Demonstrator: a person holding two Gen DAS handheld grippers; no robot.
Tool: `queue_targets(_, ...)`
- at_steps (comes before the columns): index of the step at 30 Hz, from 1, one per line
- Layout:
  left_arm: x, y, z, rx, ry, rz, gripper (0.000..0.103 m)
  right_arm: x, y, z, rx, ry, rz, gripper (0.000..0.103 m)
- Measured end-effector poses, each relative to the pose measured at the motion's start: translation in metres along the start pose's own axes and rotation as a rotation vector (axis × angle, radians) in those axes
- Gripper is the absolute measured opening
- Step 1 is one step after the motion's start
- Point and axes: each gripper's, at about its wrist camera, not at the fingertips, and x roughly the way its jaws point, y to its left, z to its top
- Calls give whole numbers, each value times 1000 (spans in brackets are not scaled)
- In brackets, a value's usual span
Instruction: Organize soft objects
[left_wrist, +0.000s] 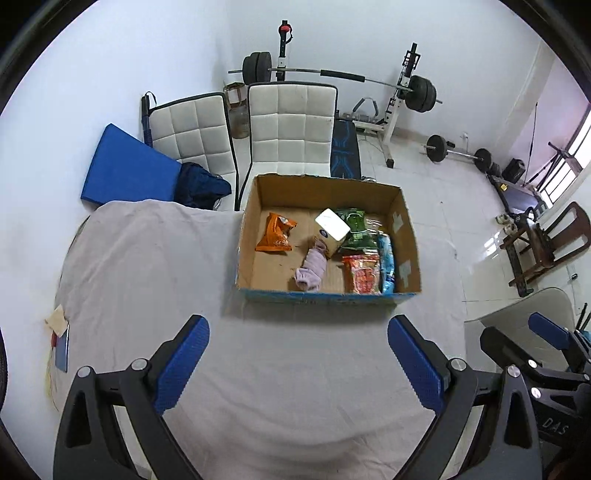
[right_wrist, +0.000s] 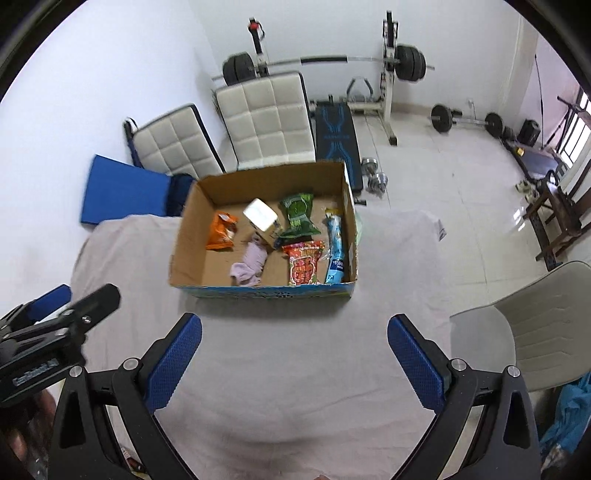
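An open cardboard box (left_wrist: 408, 236) (right_wrist: 184, 236) stands on the grey-clothed table. Inside lie an orange snack bag (left_wrist: 277, 233) (right_wrist: 221, 232), a white tissue pack (left_wrist: 331, 229) (right_wrist: 261, 217), a lilac sock (left_wrist: 313, 267) (right_wrist: 251, 263), a green packet (left_wrist: 356, 227) (right_wrist: 298, 214), a red packet (left_wrist: 362, 275) (right_wrist: 304, 264) and a blue packet (left_wrist: 387, 264) (right_wrist: 336, 251). My left gripper (left_wrist: 298, 360) is open and empty, in front of the box. My right gripper (right_wrist: 294, 356) is open and empty, also in front of the box.
Two white padded chairs (left_wrist: 291, 125) and a blue mat (left_wrist: 129, 168) stand behind the table. A beige chair (right_wrist: 524, 325) is at the right. Weight bench and barbells (left_wrist: 406, 92) fill the far floor. A phone and papers (left_wrist: 61, 347) lie at the table's left edge.
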Motion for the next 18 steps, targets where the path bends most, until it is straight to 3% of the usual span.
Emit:
queue_targets(10,-56,-7,-25,22,-34,-4,99,-82,9,-33,-35,-43,19,102)
queue_targets(18,-77,-6,-35,2,-71,-3,99,-117,12,-47,-38,-60,28,102)
